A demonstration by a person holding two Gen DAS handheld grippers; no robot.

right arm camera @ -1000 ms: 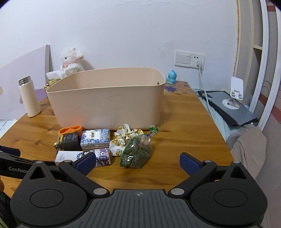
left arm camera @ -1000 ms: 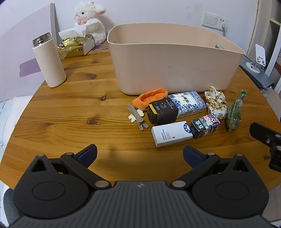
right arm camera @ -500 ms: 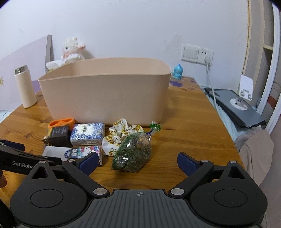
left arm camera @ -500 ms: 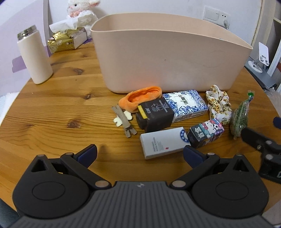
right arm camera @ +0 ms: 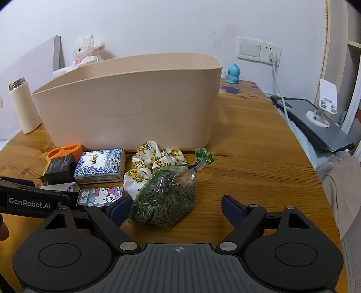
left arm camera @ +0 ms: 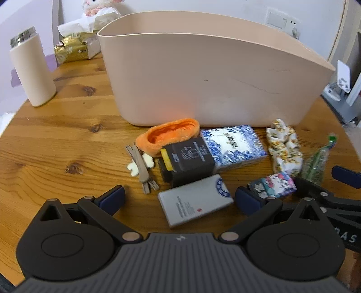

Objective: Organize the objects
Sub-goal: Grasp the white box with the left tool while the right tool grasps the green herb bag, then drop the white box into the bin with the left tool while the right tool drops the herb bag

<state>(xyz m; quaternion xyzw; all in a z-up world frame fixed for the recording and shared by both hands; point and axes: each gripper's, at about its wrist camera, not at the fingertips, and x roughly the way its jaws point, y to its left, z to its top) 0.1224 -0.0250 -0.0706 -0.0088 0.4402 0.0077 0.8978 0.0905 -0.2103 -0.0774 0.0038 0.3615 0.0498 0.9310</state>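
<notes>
Both tongs gaping — left tongs [left arm camera: 179, 199] over white box [left arm camera: 195, 200], right tongs [right arm camera: 173, 208] around lengthwise herb bag [right arm camera: 164, 198].

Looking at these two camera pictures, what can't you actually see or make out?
- Inside of the beige tub: both views, its tall front wall hides the bottom.
- White card box: right view, mostly behind the left gripper.
- Print on the black box: left view, blurred.
- Plush lamb: left view, cut off by the top edge.
- Dark flat device: right view, too unclear to name.
</notes>
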